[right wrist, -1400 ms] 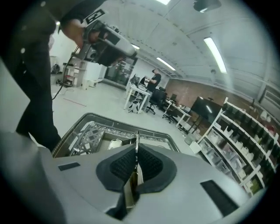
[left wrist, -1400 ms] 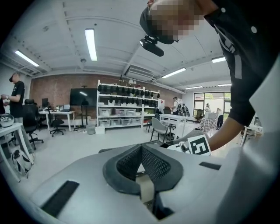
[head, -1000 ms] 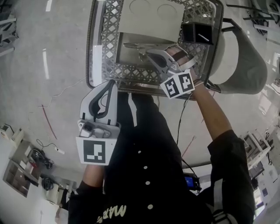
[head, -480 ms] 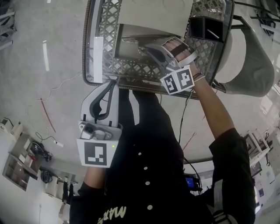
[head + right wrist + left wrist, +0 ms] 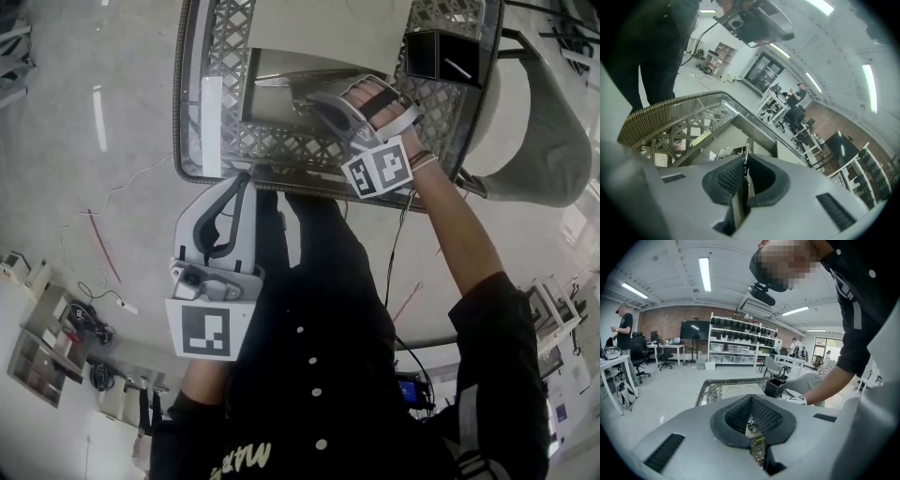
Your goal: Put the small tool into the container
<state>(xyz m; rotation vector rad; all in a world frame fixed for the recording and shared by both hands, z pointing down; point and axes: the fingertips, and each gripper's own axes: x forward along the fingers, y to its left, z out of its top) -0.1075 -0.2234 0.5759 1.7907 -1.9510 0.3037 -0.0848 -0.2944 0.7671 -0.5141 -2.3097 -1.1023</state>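
One thin metal tool [image 5: 746,151] is pinched flat between the jaws of the right gripper [image 5: 746,163], its far end poking out over the open steel container [image 5: 281,64]. That container sits on the lattice-topped desk [image 5: 217,141], with a black box [image 5: 433,54] at the far corner. Back near the person's body, just short of the desk's edge, the left gripper [image 5: 751,399] has its jaws closed together on nothing.

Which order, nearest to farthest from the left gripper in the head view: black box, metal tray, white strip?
1. White strip, table's left edge, just ahead of the left gripper.
2. Metal tray, mid-table.
3. Black box, far right corner.
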